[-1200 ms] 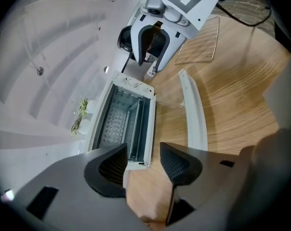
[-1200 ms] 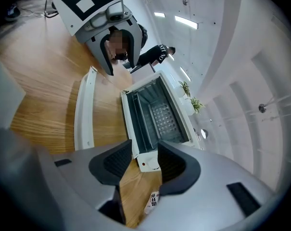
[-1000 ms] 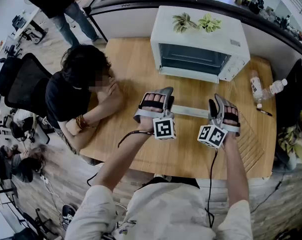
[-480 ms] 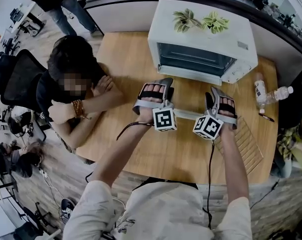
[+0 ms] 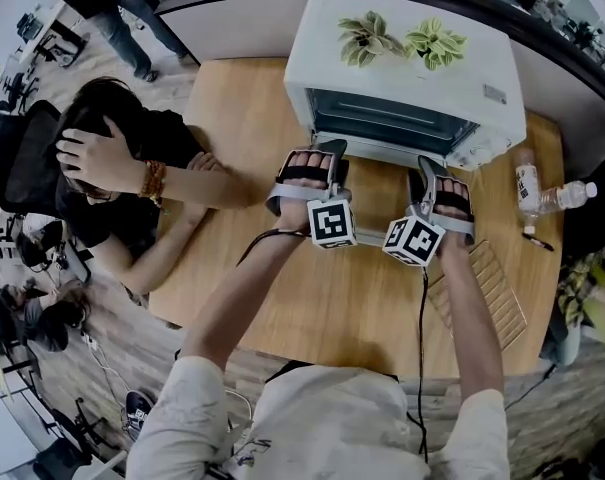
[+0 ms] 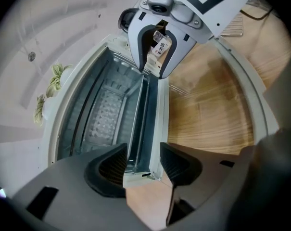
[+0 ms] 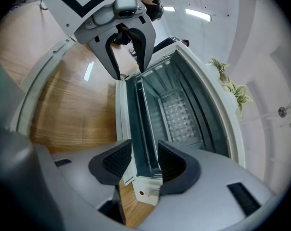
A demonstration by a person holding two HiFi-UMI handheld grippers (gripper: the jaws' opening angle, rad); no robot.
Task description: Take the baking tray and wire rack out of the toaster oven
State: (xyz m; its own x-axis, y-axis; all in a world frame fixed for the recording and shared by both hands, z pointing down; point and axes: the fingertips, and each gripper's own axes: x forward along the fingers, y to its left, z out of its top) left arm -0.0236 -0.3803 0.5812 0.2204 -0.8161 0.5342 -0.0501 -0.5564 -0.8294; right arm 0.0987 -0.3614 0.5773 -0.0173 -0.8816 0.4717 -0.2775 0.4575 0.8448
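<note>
The white toaster oven (image 5: 402, 68) stands open at the back of the wooden table. A grey metal baking tray's front rim (image 6: 138, 124) lies across the oven mouth, with a dimpled metal surface behind it. My left gripper (image 5: 320, 158) is at the rim's left end. Its jaws (image 6: 143, 165) are open, one above and one below the rim. My right gripper (image 5: 430, 168) is at the right end, also open astride the rim (image 7: 145, 129). No pad visibly presses on it. The wire rack (image 5: 482, 288) lies on the table to my right.
The oven door lies open under my hands, its white frame (image 6: 244, 71) over the wood. Two small plants (image 5: 397, 40) sit on the oven. Two bottles (image 5: 542, 193) and a pen (image 5: 537, 240) lie at the right edge. A person (image 5: 112, 168) sits at the table's left side.
Both grippers have moved forward over the open door to the oven mouth, jaws unchanged. The seated person has raised a hand to the head.
</note>
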